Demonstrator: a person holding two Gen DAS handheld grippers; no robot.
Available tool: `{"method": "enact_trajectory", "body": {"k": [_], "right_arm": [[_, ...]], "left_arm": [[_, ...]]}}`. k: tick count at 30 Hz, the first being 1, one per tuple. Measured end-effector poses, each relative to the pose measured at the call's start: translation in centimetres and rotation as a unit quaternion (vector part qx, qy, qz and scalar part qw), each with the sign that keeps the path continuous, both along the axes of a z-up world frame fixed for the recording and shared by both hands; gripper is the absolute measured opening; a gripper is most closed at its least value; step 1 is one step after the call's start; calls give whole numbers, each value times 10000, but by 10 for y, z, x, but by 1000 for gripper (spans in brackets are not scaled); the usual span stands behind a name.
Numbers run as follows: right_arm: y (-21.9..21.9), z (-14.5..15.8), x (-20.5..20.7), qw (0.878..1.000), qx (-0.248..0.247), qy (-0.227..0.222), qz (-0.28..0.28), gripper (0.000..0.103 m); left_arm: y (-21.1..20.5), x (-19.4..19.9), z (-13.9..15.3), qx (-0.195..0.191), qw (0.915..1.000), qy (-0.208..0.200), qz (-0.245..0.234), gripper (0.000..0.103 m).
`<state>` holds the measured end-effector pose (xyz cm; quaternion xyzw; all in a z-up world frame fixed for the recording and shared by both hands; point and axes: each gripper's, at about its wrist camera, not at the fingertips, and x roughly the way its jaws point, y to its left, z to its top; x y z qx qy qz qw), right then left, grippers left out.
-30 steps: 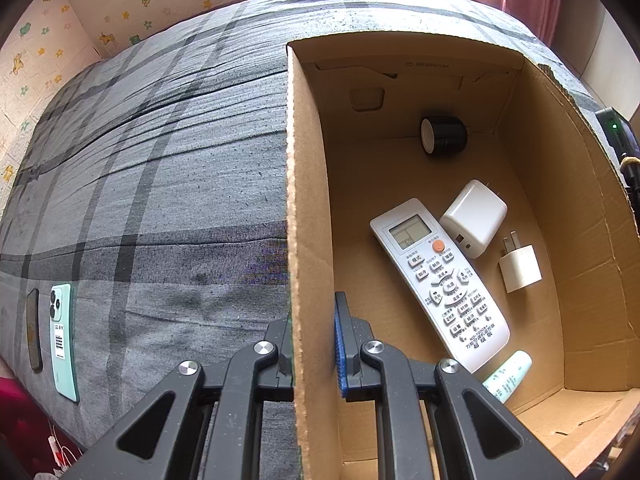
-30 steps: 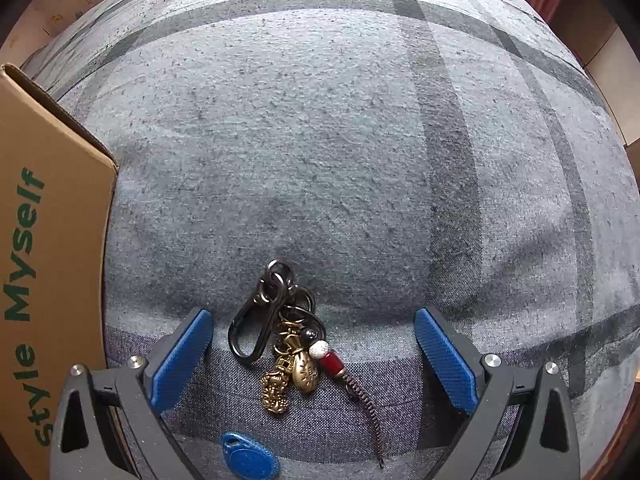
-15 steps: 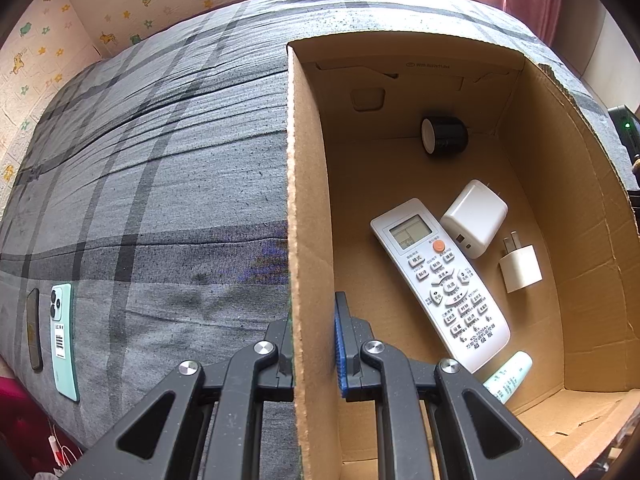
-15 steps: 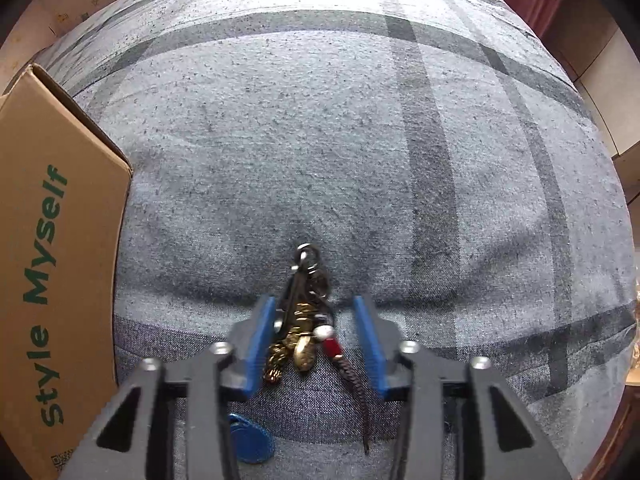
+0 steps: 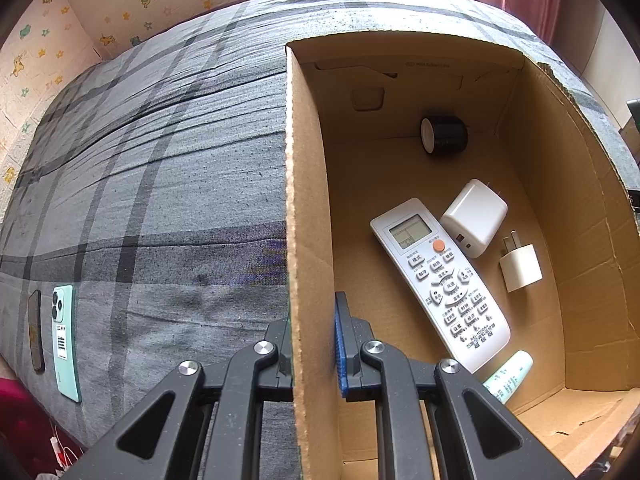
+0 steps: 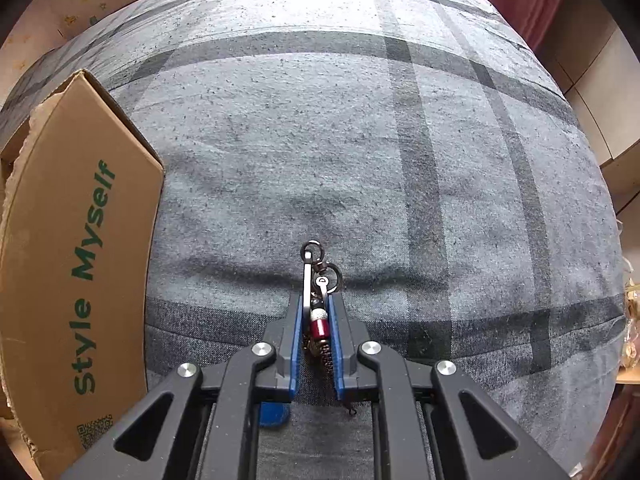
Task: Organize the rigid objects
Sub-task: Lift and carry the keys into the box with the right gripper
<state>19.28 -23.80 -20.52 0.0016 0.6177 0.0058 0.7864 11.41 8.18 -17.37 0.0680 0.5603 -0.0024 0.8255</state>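
Over bedspread (image 6: pixel 360 160) — right gripper (image 6: pixel 316 332) now clenched on keychain (image 6: pixel 318 304) | left gripper (image 5: pixel 312 344) still clamps box wall (image 5: pixel 304 200)

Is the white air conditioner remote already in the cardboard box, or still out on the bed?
In. The white remote lies flat on the floor of the brown cardboard box, beside two white chargers.

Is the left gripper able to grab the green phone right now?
Probably not. The left gripper is shut on the box wall, so it is busy; the green phone lies apart on the blanket.
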Motion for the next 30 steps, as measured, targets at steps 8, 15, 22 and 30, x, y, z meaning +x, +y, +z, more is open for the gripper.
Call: {"method": "enact_trajectory", "body": {"k": [8,15,22,30], "right_arm": [[1,30,-14,9998,55,-181,-13,12],[0,48,-18,9995,71,-294,11,12],[6,74,-29,9989,69,-459,105,12],[17,108,-34,9973,47,-697,231,12]], "left_arm": [[0,0,0,3,10000,-4,-2,14],[1,0,1,1,10000,-11,-18,14],[-1,0,2,18,10000,-6,-37,14],[2,1,2,-33,10000,7,-10,14]]}}
